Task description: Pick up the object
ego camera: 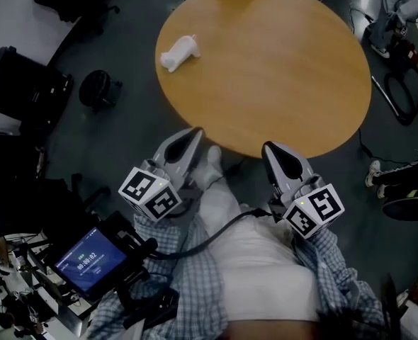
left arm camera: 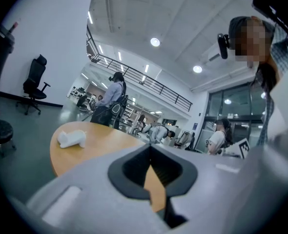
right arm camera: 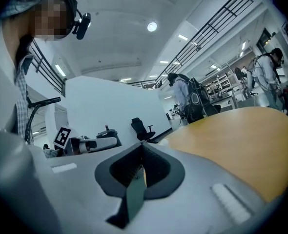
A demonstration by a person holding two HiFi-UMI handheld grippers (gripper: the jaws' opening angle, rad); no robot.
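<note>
A small white plush toy (ego camera: 178, 52) lies on its side at the left edge of the round wooden table (ego camera: 280, 76). The left gripper view shows the toy (left arm camera: 72, 138) far ahead on the tabletop (left arm camera: 105, 143). My left gripper (ego camera: 195, 134) is held below the table's near edge, jaws shut with nothing in them. My right gripper (ego camera: 269, 149) hovers beside it at the near edge, jaws also shut and empty. In the right gripper view the table (right arm camera: 241, 135) lies to the right, and the toy is not in sight.
A black office chair (ego camera: 18, 83) and a round stool (ego camera: 98, 88) stand on the grey floor left of the table. Cables and gear (ego camera: 397, 41) lie to the right. A handheld screen (ego camera: 90, 261) sits at my lower left. People stand far behind the table (left arm camera: 112, 99).
</note>
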